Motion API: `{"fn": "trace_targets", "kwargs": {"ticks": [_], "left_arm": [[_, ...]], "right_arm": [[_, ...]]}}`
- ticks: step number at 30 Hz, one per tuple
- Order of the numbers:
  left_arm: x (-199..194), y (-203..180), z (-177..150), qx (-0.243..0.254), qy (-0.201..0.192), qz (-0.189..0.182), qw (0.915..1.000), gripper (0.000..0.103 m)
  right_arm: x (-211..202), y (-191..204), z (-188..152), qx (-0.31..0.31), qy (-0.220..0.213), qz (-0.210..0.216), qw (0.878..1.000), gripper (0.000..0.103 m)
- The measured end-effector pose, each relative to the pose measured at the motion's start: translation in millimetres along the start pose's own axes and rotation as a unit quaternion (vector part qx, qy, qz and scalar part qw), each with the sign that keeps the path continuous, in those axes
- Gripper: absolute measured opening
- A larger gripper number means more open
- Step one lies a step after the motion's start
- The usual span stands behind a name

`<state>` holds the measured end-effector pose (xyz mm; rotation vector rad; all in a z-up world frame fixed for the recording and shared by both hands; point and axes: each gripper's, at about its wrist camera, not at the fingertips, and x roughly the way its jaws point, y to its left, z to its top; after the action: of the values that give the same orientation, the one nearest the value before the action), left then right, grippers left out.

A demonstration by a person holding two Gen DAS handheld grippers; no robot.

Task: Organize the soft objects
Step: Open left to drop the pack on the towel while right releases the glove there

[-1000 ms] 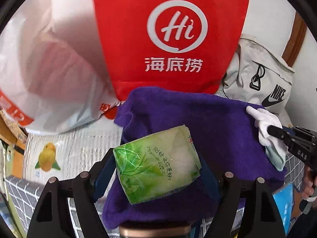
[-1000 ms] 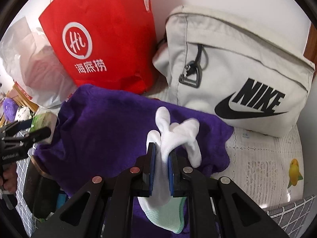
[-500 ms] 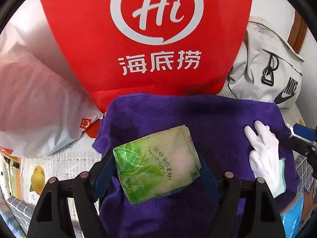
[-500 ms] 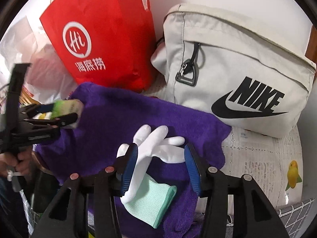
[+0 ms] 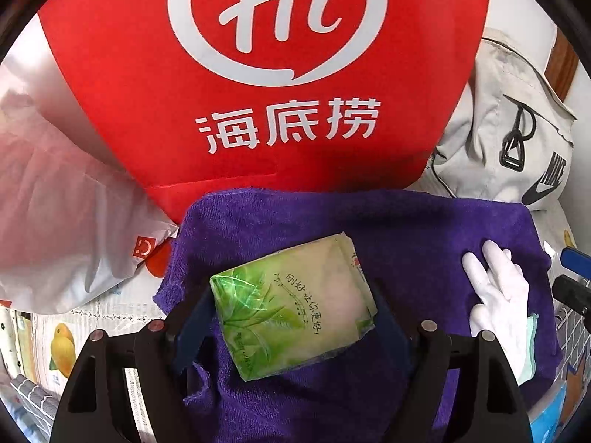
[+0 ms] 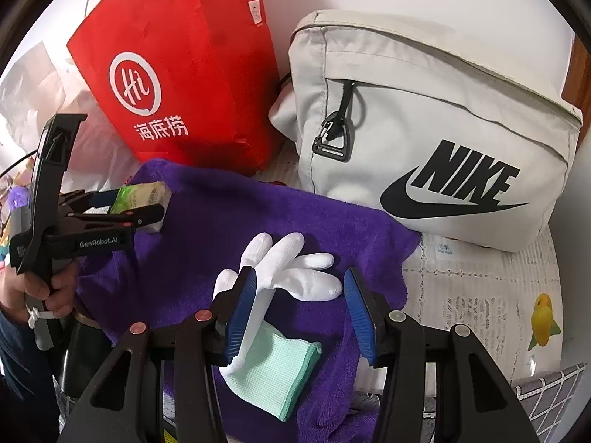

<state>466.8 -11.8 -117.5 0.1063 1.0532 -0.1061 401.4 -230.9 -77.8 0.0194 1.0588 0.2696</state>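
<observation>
Left tongs (image 5: 293, 319), marked "GenRobot.AI" on the side, pinch a green tissue pack (image 5: 291, 304) printed with leaves and Chinese script, held over the purple towel (image 5: 406, 229). Behind stands a red bag (image 6: 184, 74) reading "Hi 海底捞". Right tongs (image 6: 299, 313) are spread wide, gripping nothing; the white glove (image 6: 291, 265) with mint cuff lies on the towel between them, left blue pad touching it. Far right, a grey NIKE bag (image 6: 424, 110).

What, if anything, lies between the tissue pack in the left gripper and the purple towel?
Nothing visible: the left gripper holds the green tissue pack over bare purple towel; the white glove lies off to the right.
</observation>
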Motion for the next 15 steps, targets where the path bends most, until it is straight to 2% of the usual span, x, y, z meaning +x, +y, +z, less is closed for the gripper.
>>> {"fn": "trace_targets", "kwargs": {"ticks": [10, 12, 15], "left_arm": [[-7.4, -3.2, -3.3, 0.005, 0.004, -0.001, 1.0000, 0.084], [-11.2, -5.4, -4.9, 0.003, 0.003, 0.002, 1.0000, 0.086], [-18.7, -7.4, -6.3, 0.000, -0.002, -0.001, 1.0000, 0.091]], "right_arm": [[-2.9, 13.2, 2.0, -0.019, 0.000, 0.003, 1.000, 0.050], [-4.3, 15.8, 2.9, -0.022, -0.001, 0.003, 1.000, 0.051], [-7.0, 19.0, 2.0, -0.027, -0.003, 0.005, 1.000, 0.059]]}}
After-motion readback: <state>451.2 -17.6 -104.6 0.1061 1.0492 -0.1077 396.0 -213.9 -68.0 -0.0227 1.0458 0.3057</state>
